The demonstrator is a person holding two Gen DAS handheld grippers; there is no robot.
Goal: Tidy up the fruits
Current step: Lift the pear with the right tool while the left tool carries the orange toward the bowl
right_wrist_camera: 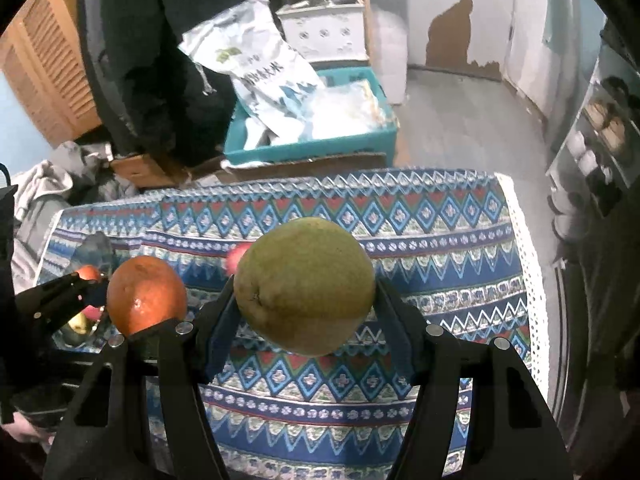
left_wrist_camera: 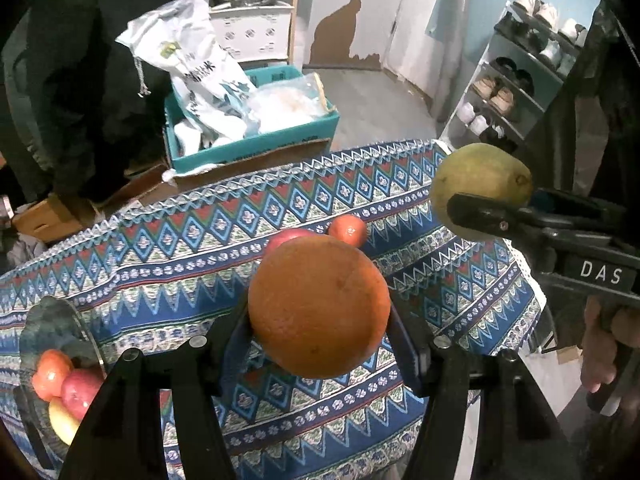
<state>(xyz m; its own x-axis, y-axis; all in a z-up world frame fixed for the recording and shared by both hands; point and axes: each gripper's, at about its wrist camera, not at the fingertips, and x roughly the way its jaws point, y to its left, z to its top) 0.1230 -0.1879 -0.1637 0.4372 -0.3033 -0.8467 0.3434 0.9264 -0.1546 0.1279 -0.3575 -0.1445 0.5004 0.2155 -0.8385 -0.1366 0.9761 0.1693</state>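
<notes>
My left gripper (left_wrist_camera: 319, 312) is shut on a large orange (left_wrist_camera: 319, 306) and holds it above the patterned tablecloth (left_wrist_camera: 180, 248). My right gripper (right_wrist_camera: 305, 292) is shut on a green-yellow round fruit (right_wrist_camera: 305, 286), also held above the cloth. In the left wrist view that green fruit (left_wrist_camera: 480, 184) and the right gripper show at the right. In the right wrist view the orange (right_wrist_camera: 146, 294) shows at the left. A red apple (left_wrist_camera: 286, 236) and a small tangerine (left_wrist_camera: 348, 230) lie on the cloth behind the orange. A glass bowl (left_wrist_camera: 52, 320) at the left holds a few fruits.
A teal crate (left_wrist_camera: 248, 148) with bags stands on the floor beyond the table. A shoe rack (left_wrist_camera: 516, 80) is at the right. Cardboard boxes (left_wrist_camera: 52, 212) and clothes lie at the left. The table's right edge (right_wrist_camera: 528, 264) has white lace trim.
</notes>
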